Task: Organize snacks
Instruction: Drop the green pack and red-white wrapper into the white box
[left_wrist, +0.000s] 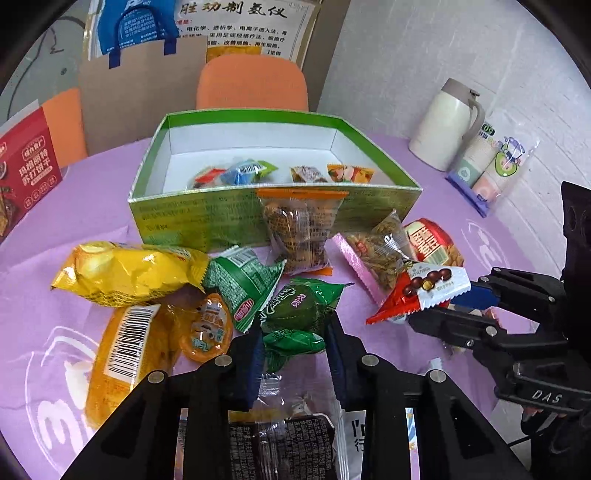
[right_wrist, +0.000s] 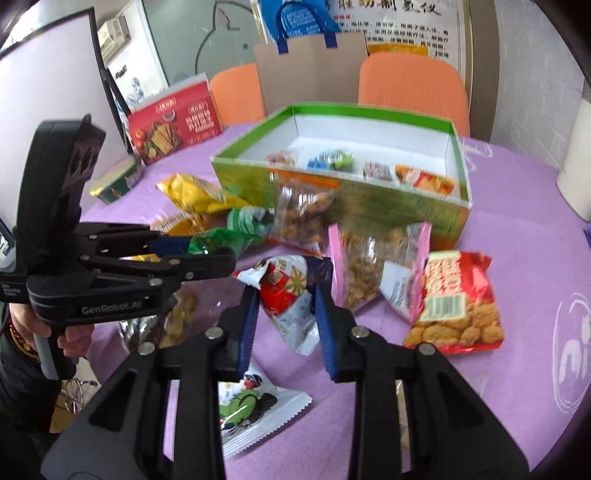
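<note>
Both grippers are working the snack pile in front of the green box.

The red-and-white chocolate-ball packet (left_wrist: 424, 291) is sitting pinched between the fingers of the right gripper (left_wrist: 456, 299), near the right edge of the pile, beside the pink-edged bag (right_wrist: 373, 266) and the red cracker bag (right_wrist: 456, 299). The left gripper (left_wrist: 293, 332) is reaching in low with its jaws set partly apart around a green wrapped snack (left_wrist: 295, 314); I cannot tell whether the pads are pressing it. Behind them the green box (left_wrist: 207, 218) is holding four small packets along its front wall (an orange-topped bag (left_wrist: 299, 229) is leaning against the outside). Everything is lying on a purple tablecloth (left_wrist: 92, 221), with orange chairs (left_wrist: 253, 83), a paper bag and a white thermos (left_wrist: 441, 125) standing around the table.
</note>
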